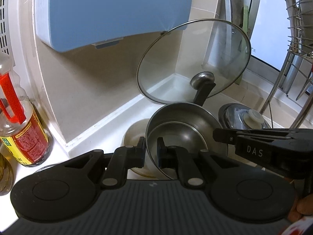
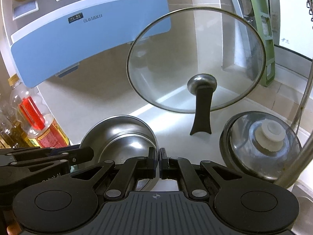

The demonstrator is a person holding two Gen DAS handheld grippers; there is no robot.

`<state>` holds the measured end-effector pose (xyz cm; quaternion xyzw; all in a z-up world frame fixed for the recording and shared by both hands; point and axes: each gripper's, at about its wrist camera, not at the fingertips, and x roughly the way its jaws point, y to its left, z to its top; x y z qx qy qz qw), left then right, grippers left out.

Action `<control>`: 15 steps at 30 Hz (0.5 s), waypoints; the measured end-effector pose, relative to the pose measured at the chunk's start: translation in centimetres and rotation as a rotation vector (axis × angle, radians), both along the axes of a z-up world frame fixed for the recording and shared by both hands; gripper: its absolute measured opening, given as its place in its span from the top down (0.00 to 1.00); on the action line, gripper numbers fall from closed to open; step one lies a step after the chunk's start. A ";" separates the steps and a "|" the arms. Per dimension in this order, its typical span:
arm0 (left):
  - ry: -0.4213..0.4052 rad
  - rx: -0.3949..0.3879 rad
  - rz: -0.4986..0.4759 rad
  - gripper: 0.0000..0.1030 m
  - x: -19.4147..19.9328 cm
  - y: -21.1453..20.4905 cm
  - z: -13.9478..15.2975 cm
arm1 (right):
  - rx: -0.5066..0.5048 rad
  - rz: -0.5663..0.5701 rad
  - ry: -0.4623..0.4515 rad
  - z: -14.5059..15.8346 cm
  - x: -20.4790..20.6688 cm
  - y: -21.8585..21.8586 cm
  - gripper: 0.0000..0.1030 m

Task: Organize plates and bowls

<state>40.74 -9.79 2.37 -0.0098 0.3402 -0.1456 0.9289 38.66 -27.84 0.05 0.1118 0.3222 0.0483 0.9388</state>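
The left gripper clamps the rim of a steel bowl tilted on its edge on the white counter; a pale bowl sits half hidden behind it. The right gripper pinches the same bowl's rim. Beyond stands a leaning glass lid, a small lidded pot to the right, oil bottles to the left. A dish rack is cut off at right.

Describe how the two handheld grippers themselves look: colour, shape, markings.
Both are black. The left gripper has two round discs at its base, a ribbed grey plate between them, silver rivets on the linkage arms and blue pads on the fingers. The right gripper matches; its side reads DAS in white letters.
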 end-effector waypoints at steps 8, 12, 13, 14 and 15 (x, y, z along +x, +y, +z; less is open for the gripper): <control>-0.014 0.002 0.026 0.92 1.0 0.4 -0.1 | -0.008 0.016 -0.019 0.1 1.4 0.3 0.97; -0.013 0.002 0.037 0.92 1.5 0.6 -0.2 | -0.010 0.021 -0.018 0.0 2.1 0.6 0.97; -0.013 0.003 0.040 0.92 1.7 0.6 -0.3 | -0.012 0.024 -0.017 -0.1 2.3 0.6 0.97; -0.012 0.004 0.043 0.92 1.8 0.6 -0.4 | -0.012 0.027 -0.015 -0.2 2.6 0.6 0.97; -0.012 0.006 0.045 0.92 1.9 0.5 -0.5 | -0.011 0.029 -0.012 -0.2 2.8 0.6 0.97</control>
